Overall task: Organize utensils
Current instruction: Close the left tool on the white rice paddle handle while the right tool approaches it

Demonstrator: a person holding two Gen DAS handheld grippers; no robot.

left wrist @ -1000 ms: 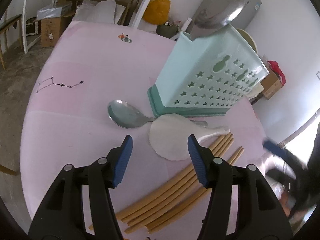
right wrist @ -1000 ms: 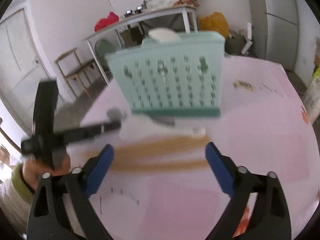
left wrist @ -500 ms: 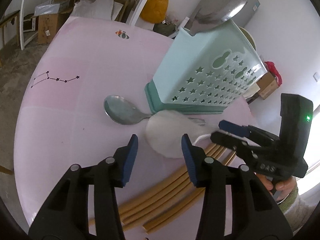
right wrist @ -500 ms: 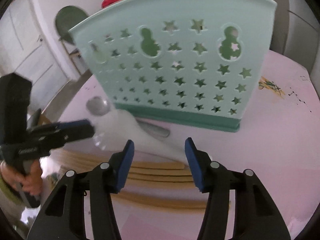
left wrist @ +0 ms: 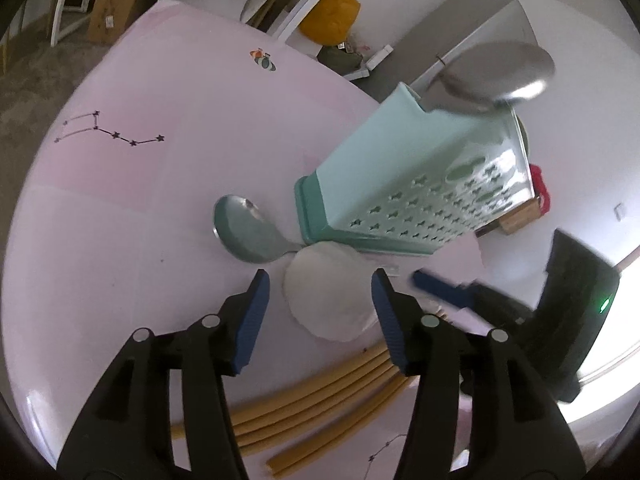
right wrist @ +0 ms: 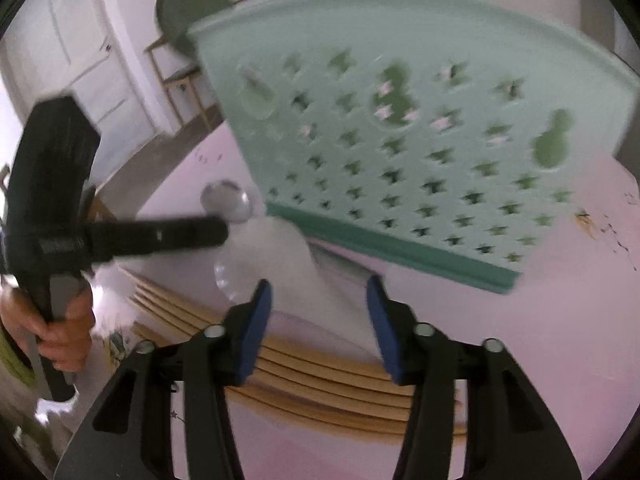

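white paddle (left wrist: 326,298) | handle blurred (right view) | chopsticks (left wrist: 320,400) partly hidden

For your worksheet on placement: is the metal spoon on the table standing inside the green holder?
No, the metal spoon lies flat on the pink table, beside the green holder.

Pink table (left wrist: 120,208) bears mint utensil holder (left wrist: 400,184), metal spoon (left wrist: 244,228), white paddle (left wrist: 328,300), chopsticks (left wrist: 320,396)

Yellow bag (left wrist: 333,14), cardboard box (left wrist: 111,18)
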